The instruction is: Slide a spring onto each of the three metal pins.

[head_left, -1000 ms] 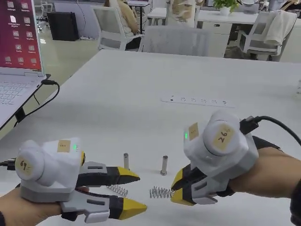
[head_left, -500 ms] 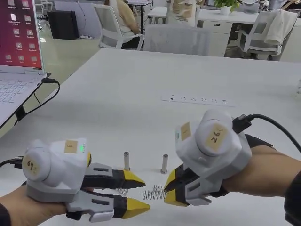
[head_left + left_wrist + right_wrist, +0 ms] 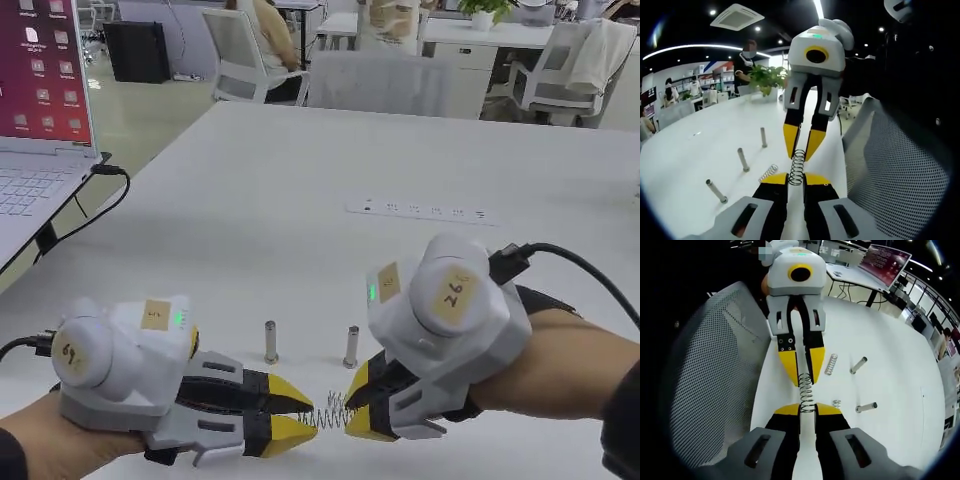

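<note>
Spring spans the gap between both tongs, long axis level, left to right. Left tongs pinch one end, right tongs the other. Upright pin stands just beyond on tabletop, nearer right tongs. Judgement: spring needs tipping vertical before threading

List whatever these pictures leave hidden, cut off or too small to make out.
Ends of the spring: both gripper views, covered by the yellow tips of the left gripper and right gripper; whether the left one grips it is unclear.
Laptop: head view, cut by the left edge; icons too small to read.
Power strip: head view, sockets too small to count.
Loose spring: right gripper view, too small to judge its shape.
</note>
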